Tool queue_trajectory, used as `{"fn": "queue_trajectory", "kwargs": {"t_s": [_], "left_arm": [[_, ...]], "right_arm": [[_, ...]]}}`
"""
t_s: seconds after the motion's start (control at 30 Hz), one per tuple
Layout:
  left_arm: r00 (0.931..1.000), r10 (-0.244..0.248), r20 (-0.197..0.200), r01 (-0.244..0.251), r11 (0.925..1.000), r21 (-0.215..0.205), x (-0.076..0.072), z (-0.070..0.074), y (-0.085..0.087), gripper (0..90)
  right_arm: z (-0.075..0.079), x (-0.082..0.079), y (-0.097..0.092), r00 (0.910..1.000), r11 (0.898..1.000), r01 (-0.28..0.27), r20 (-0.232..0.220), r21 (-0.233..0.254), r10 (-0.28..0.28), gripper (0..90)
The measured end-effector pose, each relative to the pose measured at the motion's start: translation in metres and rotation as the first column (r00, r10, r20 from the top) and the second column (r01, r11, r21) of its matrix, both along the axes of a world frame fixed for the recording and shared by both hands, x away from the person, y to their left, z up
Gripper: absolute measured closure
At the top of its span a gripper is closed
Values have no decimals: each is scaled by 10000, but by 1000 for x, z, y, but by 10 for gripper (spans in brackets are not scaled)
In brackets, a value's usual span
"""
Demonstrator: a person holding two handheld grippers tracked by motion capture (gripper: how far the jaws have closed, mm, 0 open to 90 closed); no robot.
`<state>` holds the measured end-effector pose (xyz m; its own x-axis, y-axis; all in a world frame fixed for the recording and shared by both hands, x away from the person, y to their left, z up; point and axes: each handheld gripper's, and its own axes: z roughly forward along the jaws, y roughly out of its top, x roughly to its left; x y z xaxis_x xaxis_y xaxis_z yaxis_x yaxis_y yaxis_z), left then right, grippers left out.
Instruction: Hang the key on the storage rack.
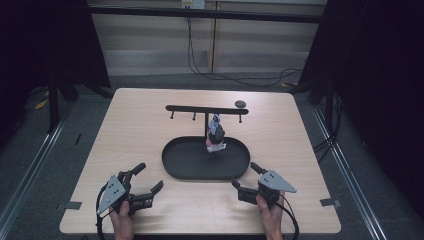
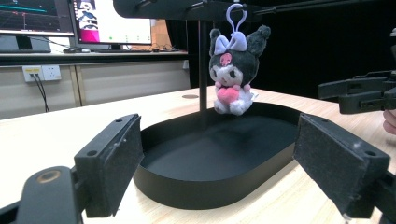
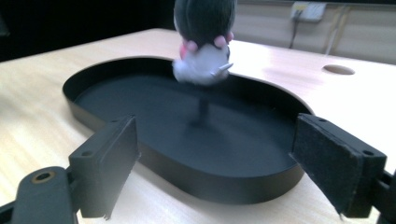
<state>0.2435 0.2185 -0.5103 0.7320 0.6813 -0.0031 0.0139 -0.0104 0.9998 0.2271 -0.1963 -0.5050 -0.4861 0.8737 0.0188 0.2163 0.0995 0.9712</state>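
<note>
Black and oval, the shallow tray [image 1: 175, 165] sits in the middle of the pale wooden desk [image 1: 140, 125], and its floor is bare apart from the thin post of the hanger stand [image 1: 206, 109] that rises from it. From the stand's crossbar hangs a small plush keychain [image 1: 216, 135], a dark-eared figure with a lilac bow and a pink heart; in the left gripper view it dangles by a lilac loop just above the tray's far rim, beside the post, and whether its feet touch the rim cannot be told. At the near left, just outside the tray, the left gripper [image 1: 148, 176] is held low by a hand [image 1: 122, 220] coming in over the desk's near edge, its jaws spread wide and holding nothing, pointed toward the tray. At the near right the right gripper [image 1: 245, 175] is held the same way by the other hand [image 1: 271, 215], jaws likewise apart and empty, aimed at the tray's near right rim. In the right gripper view the plush is blurred and its head is cut off at the top edge. A small dark disc [image 1: 240, 104] lies on the desk beyond the crossbar's right end.
</note>
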Motion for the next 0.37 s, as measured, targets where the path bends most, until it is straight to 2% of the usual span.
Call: {"fn": "queue_trajectory", "kwargs": {"t_s": [0.13, 0.27, 0.37], "left_arm": [[10000, -11, -9, 11, 10000, 20, 0, 0, 0, 154], [10000, 40, 30, -40, 10000, 22, 0, 0, 0, 154], [10000, 3, 7, -3, 10000, -7, 0, 0, 0, 154]], "right_arm": [[-1, -4, 2, 9988, 9993, 287, 388, 222, -296, 138], [-3, -11, -4, 9932, 9944, 431, 1036, 968, -532, 136], [-4, -12, -7, 9921, 9923, 354, 1151, 1186, -491, 135]]}}
